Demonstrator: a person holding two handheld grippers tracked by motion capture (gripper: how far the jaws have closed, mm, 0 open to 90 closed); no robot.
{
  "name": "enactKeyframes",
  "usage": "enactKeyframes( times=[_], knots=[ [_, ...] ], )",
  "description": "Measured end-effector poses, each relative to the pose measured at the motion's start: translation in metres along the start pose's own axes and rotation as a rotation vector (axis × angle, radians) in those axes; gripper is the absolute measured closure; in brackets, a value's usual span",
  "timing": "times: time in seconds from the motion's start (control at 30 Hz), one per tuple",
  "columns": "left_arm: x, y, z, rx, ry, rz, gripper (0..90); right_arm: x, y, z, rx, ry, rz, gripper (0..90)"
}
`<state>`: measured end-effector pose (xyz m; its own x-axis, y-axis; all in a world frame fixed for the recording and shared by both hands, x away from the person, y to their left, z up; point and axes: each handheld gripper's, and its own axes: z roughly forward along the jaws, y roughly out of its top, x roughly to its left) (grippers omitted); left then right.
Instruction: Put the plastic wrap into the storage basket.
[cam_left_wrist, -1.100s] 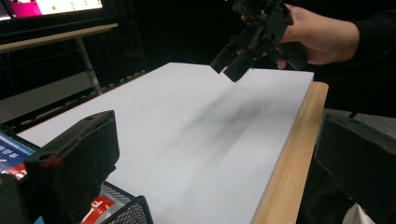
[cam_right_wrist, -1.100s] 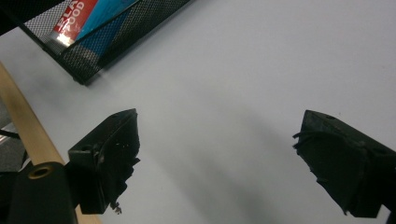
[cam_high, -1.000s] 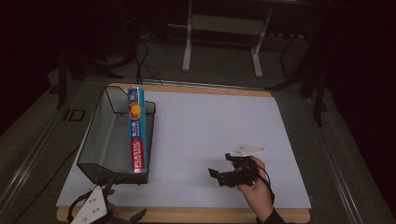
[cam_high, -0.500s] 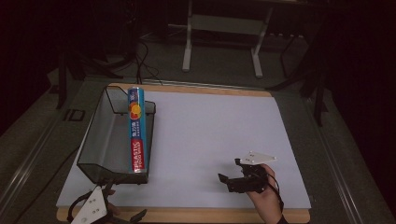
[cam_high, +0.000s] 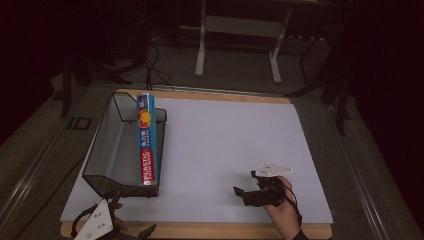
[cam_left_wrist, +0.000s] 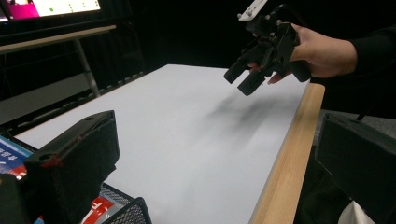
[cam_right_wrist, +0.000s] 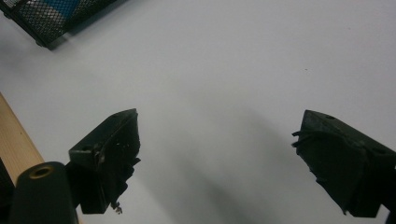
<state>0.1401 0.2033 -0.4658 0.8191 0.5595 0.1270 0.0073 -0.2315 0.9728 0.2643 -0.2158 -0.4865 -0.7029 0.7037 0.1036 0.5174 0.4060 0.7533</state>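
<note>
Long roll box of plastic wrap lying lengthwise along the right rim of a black wire-mesh basket, at about nine o'clock on the bench. Printed blue at the far end, with an orange-and-yellow picture below that, a white band with small print in the middle, and red with white block letters at the near end. Near end resting on the basket's front corner, far end poking just past its back rim. Blue and red print showing through the mesh at the bottom left of the left claw view.

Right claw hovering over the white bench top at about five o'clock, held in a hand, well apart from the basket. Jaws spread wide in the right claw view, nothing between them but bare white surface; claw midpoint. A corner of the basket at about eleven o'clock in that view.

Left claw low at the near wooden edge, at about seven o'clock, just in front of the basket's front corner. Jaws wide apart and holding nothing. Right claw seen across the bench at about one o'clock in that view.
</note>
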Motion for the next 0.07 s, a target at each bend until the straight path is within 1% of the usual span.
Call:
enactKeyframes(
  times=[0.07],
  knots=[
    [0.0000,0.0000,-0.0001,0.001,-0.002,0.000,0.6,0.0009,0.0000,0.0009,0.002,0.002,0.000,13.2]
  ],
)
